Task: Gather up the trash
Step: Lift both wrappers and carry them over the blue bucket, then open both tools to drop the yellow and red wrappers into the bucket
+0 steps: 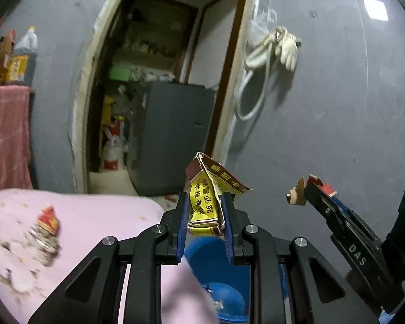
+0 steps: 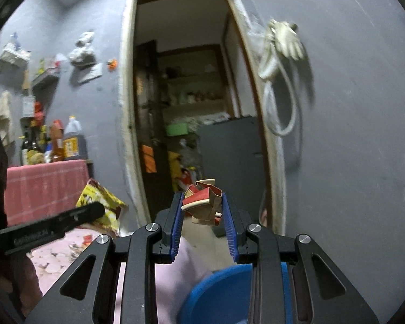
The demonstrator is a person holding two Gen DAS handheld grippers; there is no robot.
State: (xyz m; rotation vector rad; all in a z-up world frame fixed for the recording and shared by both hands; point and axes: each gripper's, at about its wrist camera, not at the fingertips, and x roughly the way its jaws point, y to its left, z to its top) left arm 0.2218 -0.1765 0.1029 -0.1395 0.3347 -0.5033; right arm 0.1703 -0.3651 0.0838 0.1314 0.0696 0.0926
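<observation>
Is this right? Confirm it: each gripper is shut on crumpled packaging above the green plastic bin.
Not quite: the bin is blue, as the left wrist view shows. The left gripper is shut on the crumpled yellow carton, the right gripper on the crumpled red-and-brown carton.

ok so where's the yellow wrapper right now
The yellow wrapper is pinched between the left gripper fingers, held above the blue bin, left of the right gripper with its red scrap.

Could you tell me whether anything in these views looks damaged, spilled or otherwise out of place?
Yes. Scraps and crumbs litter the pink cloth, around a crushed red wrapper. The left tool grips a torn yellow packet; the right tool grips crumpled red-and-tan card.
</observation>
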